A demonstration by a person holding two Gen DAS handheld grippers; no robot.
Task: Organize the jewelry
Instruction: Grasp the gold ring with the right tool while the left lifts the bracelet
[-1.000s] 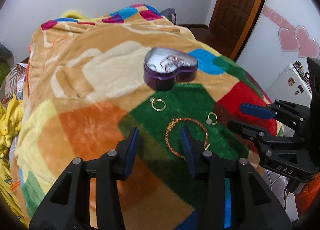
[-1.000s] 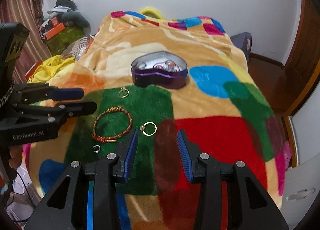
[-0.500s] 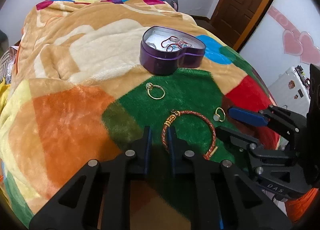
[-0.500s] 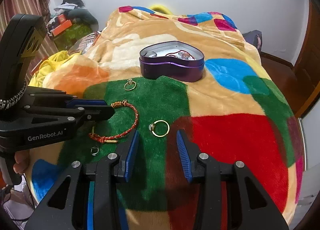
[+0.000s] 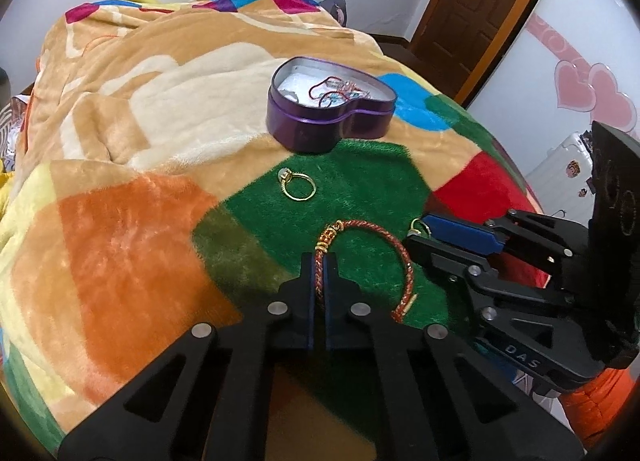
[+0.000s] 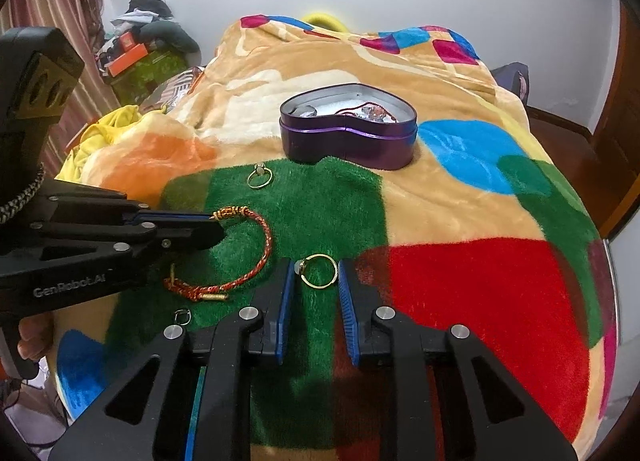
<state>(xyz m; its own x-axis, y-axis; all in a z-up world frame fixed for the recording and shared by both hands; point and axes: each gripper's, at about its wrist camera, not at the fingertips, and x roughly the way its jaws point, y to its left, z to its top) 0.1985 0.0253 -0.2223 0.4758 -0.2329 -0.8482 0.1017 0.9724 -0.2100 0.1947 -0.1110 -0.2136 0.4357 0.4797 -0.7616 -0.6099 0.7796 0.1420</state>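
A red and gold braided bracelet [image 5: 400,257] lies on the green patch of the blanket; it also shows in the right wrist view [image 6: 262,245]. My left gripper [image 5: 319,261] is shut on the bracelet near its gold beads. My right gripper [image 6: 316,267] is open, its fingers on either side of a gold ring [image 6: 316,269] on the blanket. A second gold ring [image 5: 298,185] lies nearer the open purple heart-shaped tin [image 5: 332,121], which holds red-corded jewelry. A small silver ring [image 6: 182,315] lies near the bracelet's clasp.
The colourful plush blanket [image 5: 120,221] covers a bed. A wooden door [image 5: 480,1] stands at the back right. Clothes and clutter [image 6: 140,53] are piled to the left of the bed. A white case [image 5: 568,165] stands at the right.
My left gripper closed from wide open onto the bracelet. My right gripper moved forward and down until its fingers flank the gold ring.
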